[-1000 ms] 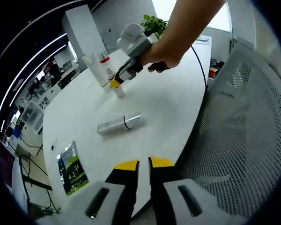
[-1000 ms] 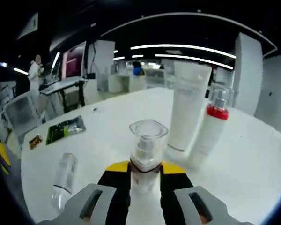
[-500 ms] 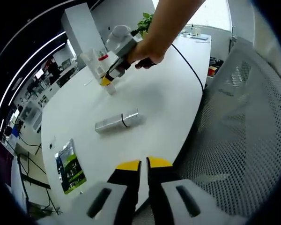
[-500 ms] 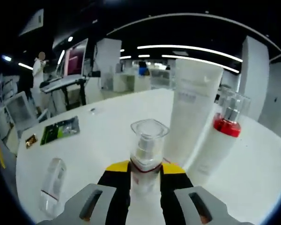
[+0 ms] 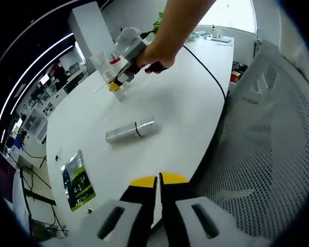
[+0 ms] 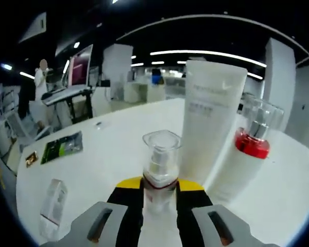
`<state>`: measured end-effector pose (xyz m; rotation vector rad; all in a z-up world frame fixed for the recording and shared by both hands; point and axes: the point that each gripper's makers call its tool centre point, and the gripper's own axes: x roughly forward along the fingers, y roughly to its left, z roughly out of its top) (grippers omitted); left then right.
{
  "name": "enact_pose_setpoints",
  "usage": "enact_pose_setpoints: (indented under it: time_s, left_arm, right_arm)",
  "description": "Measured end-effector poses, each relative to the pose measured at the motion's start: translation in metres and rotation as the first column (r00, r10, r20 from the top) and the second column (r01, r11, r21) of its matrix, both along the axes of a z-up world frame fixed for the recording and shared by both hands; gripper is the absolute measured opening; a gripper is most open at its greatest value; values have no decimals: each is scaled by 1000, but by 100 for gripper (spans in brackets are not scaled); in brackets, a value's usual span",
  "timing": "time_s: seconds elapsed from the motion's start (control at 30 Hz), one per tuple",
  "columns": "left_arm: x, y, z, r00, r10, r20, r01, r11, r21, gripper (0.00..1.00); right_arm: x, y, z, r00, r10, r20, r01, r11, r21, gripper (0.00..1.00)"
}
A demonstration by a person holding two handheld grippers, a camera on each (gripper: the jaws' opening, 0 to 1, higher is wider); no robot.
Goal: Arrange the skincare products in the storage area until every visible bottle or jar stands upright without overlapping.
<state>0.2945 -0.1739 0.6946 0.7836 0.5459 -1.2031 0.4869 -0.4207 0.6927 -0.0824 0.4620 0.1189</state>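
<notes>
My right gripper is shut on a small clear-capped pump bottle, held upright over the white table. Just behind it stand a tall white tube and a white bottle with a red collar. A silver bottle lies on its side at lower left. In the left gripper view, that silver bottle lies mid-table, and the right gripper, in a person's hand, holds the small bottle beside the tube. My left gripper is shut and empty at the table's near edge.
A green packet lies near the table's left edge, also seen as the packet in the right gripper view. A grey mesh chair stands to the right of the table. A cable runs across the far tabletop. Desks and a person stand in the background.
The right gripper has carried the small pump bottle closer to the white tube and red-collared bottle. The left gripper has stayed shut at the table's edge.
</notes>
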Motion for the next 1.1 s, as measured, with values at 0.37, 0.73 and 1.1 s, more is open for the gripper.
enact_pose_setpoints:
  time_s: [0.37,0.73,1.1]
  left_arm:
    - [1,1,1,1000,6,4,-6,1000,0,0]
    - [-3,-2,2,1000,-6,-13,6,1000,-12,1]
    - [1,0,3,1000,12,-10,-12,1000,-15,0]
  right_arm:
    - [-1,0,-1,999,-21,-44,21,1000,3,25]
    - [-11,-5,-3,993,-49,-111,49,999,-1,31]
    - [-15,-16,-7,982,-93,-163,89,995,-32,25]
